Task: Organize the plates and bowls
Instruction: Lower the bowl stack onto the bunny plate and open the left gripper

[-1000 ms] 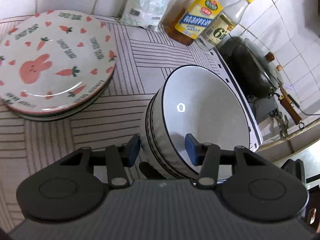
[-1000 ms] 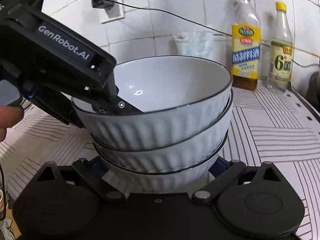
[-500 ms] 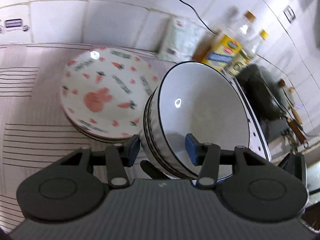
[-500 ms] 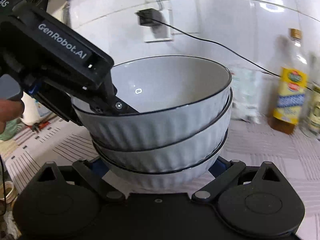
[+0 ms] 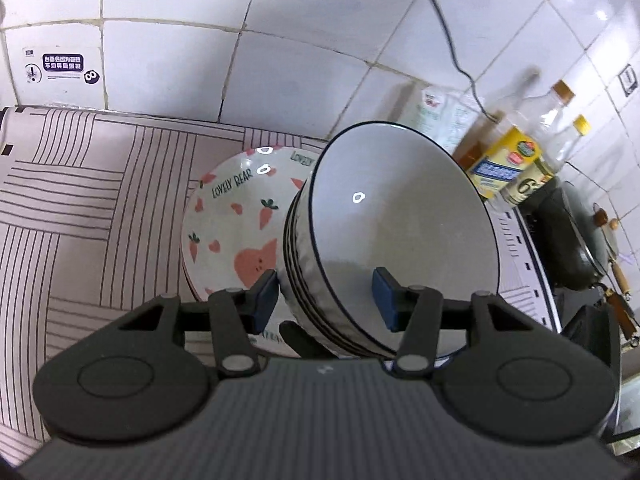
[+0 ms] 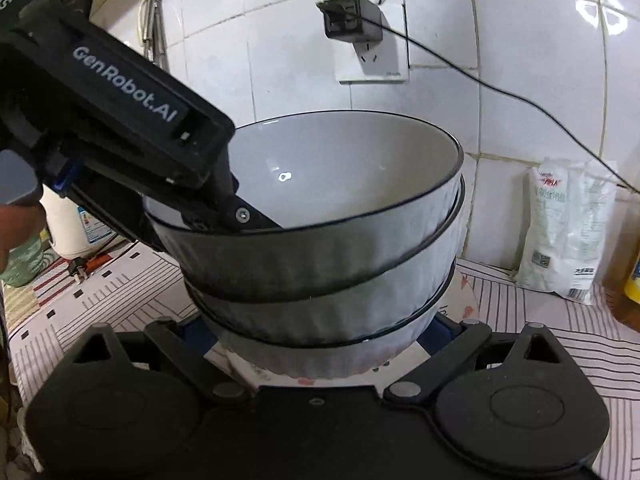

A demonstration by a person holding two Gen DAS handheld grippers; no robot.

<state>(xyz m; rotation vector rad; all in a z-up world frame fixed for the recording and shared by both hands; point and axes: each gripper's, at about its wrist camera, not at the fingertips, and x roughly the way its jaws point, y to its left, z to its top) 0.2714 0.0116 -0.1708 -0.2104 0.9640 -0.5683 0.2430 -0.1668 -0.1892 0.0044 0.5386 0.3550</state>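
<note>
A stack of three grey ribbed bowls (image 5: pixel 400 232) with dark rims is held in the air between both grippers. My left gripper (image 5: pixel 326 300) is shut on the stack's rim, one blue pad inside the top bowl, one outside. In the right wrist view the stack (image 6: pixel 320 264) fills the middle, and my right gripper (image 6: pixel 320 332) is shut around the bottom bowl, its pads mostly hidden. The left gripper (image 6: pixel 240 216) shows there clamped on the rim. A stack of white plates with carrots and a pink rabbit (image 5: pixel 236 224) lies on the counter right below and behind the bowls.
The counter has a striped pink mat (image 5: pixel 88 184). A white bag (image 6: pixel 568 232) leans on the tiled wall. Oil and vinegar bottles (image 5: pixel 516 152) stand at the right, with a dark wok (image 5: pixel 576 240) beyond. A wall socket with a plug and cable (image 6: pixel 360 40) is above.
Both grippers have carried the bowl stack left and up, from the bare mat to over the rabbit plates. The bottles have slid to the right edge of both views.
</note>
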